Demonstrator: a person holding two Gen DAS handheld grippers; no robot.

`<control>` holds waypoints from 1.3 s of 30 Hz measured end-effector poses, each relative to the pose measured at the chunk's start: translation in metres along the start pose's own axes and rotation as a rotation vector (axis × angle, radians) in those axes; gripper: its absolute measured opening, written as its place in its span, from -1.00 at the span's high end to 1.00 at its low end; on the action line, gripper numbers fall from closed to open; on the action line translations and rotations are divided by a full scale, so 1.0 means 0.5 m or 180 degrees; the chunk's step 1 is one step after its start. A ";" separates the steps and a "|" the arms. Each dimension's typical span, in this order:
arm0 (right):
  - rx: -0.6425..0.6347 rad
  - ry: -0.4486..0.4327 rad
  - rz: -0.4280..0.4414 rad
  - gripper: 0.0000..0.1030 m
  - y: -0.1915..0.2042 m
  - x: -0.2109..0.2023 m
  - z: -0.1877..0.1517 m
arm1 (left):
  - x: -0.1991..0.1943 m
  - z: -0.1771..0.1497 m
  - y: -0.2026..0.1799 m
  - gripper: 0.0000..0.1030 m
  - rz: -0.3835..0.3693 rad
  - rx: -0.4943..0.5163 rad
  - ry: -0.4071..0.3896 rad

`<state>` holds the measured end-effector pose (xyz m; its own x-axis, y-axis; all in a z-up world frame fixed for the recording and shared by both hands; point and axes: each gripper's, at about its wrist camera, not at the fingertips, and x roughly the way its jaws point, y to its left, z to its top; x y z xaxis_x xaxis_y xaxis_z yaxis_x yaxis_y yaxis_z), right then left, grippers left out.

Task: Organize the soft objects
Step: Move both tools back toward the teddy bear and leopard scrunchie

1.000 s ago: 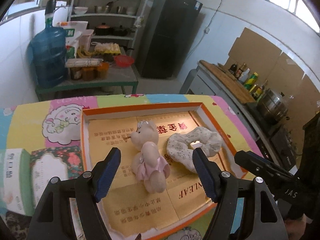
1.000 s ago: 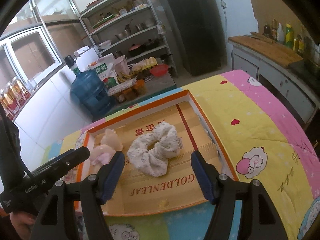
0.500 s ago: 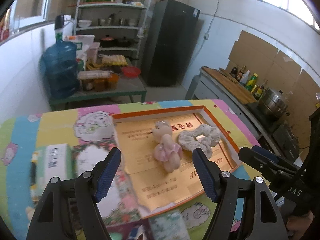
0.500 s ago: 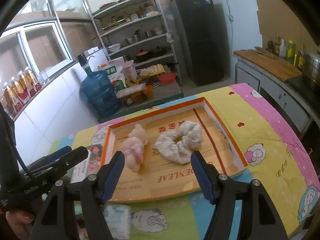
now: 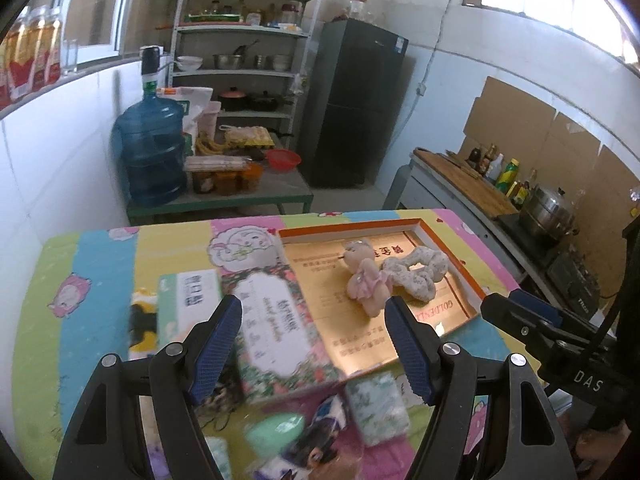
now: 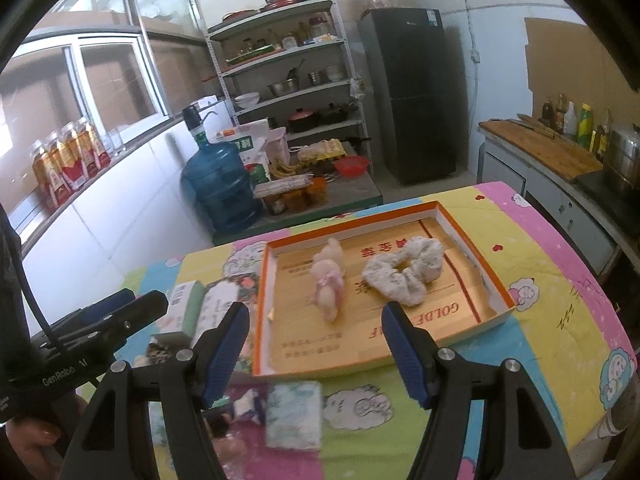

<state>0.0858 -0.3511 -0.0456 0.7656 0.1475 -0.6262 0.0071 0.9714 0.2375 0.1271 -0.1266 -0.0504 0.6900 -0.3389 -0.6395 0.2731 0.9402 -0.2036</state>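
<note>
A pink plush bear (image 5: 365, 280) (image 6: 329, 283) and a white floral scrunchie (image 5: 420, 270) (image 6: 406, 271) lie side by side in the orange-rimmed gold box lid (image 5: 452, 256) (image 6: 472, 242). My left gripper (image 5: 314, 346) is open and empty, held above the table near its front, left of the lid. My right gripper (image 6: 316, 354) is open and empty, above the lid's near edge. A tissue pack (image 5: 378, 402) (image 6: 294, 414), a mint green object (image 5: 274, 434) and other small items lie blurred near the front.
A floral box (image 5: 276, 328) (image 6: 218, 304) and a green-white box (image 5: 188, 300) (image 6: 186, 306) lie left of the lid on the cartoon-print tablecloth (image 5: 80, 288). Behind stand a water jug (image 5: 152, 152), shelves, a fridge (image 5: 352, 108) and a counter (image 5: 464, 180).
Both grippers have pulled back and up from the lid, so more of the table shows. The bear and scrunchie stay in the lid. The left gripper has also shifted left.
</note>
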 end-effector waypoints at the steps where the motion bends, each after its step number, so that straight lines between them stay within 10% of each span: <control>1: -0.0020 -0.0003 0.0003 -0.33 0.011 -0.005 -0.004 | -0.009 -0.003 0.006 -0.46 0.0010 -0.0007 -0.0016; 39: -0.0236 0.0007 0.0104 -0.33 0.228 -0.042 -0.103 | -0.182 -0.118 0.254 -0.46 0.0318 -0.0113 -0.0188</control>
<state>0.0374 -0.2338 -0.0436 0.7632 0.1796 -0.6206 -0.0656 0.9771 0.2022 0.0592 0.0256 -0.0617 0.7511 -0.2439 -0.6135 0.1778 0.9697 -0.1677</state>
